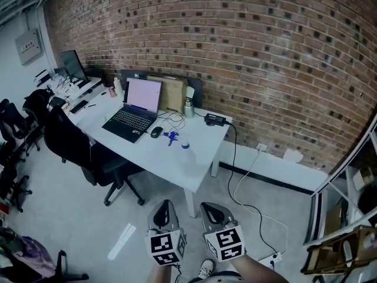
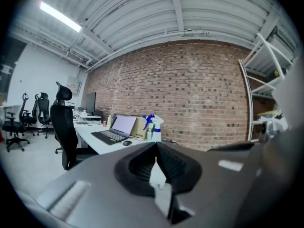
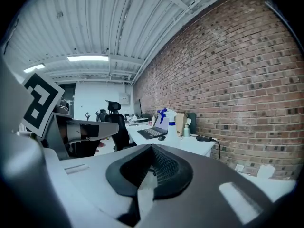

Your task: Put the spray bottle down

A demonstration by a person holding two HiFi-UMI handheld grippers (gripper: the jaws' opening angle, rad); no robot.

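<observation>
Nearest the viewer, the left gripper [image 1: 164,206] and right gripper [image 1: 210,208] both show jaws pressed together on nothing, well apart from the long white desk [image 1: 200,158]. On that desk the white plastic spray bottle with blue trigger head [image 2: 156,127] stands upright near the open black laptop [image 1: 134,112]. Judged from this, the putting-down is complete and nothing remains.

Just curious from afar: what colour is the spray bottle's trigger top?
Blue; the spray bottle shows best in the left gripper view.
</observation>
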